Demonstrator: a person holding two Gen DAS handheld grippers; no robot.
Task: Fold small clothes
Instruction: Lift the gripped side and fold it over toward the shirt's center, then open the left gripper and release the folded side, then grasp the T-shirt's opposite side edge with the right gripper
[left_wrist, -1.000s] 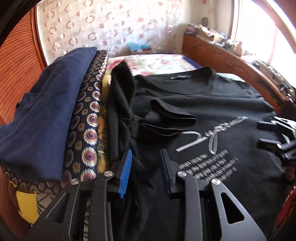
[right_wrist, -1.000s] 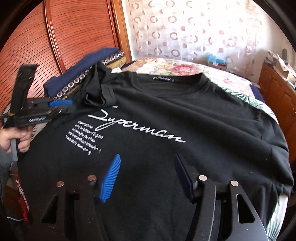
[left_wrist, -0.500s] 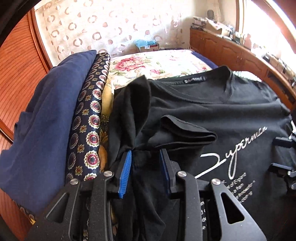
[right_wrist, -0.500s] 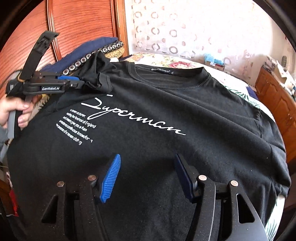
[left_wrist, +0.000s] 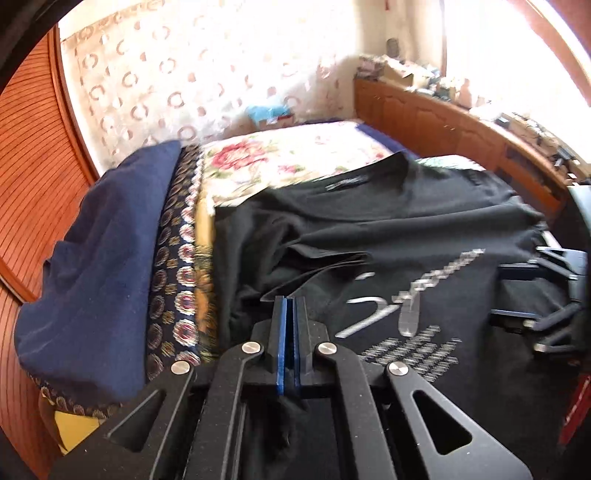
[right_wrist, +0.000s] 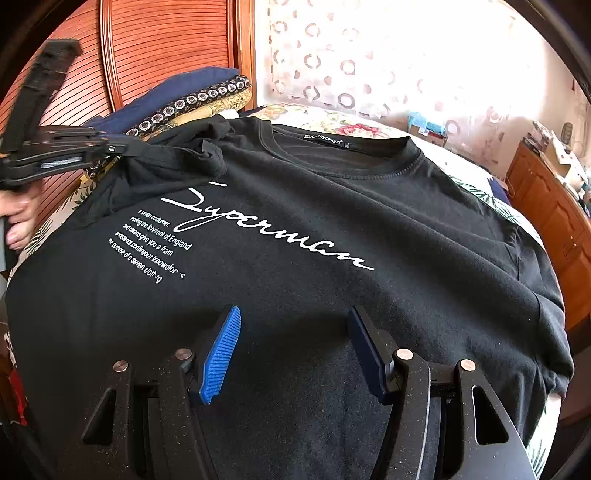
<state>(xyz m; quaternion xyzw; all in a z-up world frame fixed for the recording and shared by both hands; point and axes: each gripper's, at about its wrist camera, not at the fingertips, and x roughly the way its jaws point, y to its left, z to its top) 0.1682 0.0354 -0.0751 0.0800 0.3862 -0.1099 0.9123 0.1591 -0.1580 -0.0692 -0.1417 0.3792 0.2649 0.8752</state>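
Note:
A black T-shirt with white script print lies face up on the bed, collar at the far side. It also shows in the left wrist view. My left gripper is shut on the shirt's left sleeve fabric, which is bunched and lifted; it shows from the side in the right wrist view. My right gripper is open, jaws wide apart, hovering low over the shirt's lower middle. It appears at the right edge of the left wrist view.
A stack of folded cloth, navy on top with a patterned layer, lies left of the shirt against a red wooden headboard. A floral bedspread lies beyond. A wooden cabinet stands along the right.
My left gripper has closed on the sleeve fabric, which was loose between its open jaws before, and lifted it. The right gripper has stayed open over the shirt.

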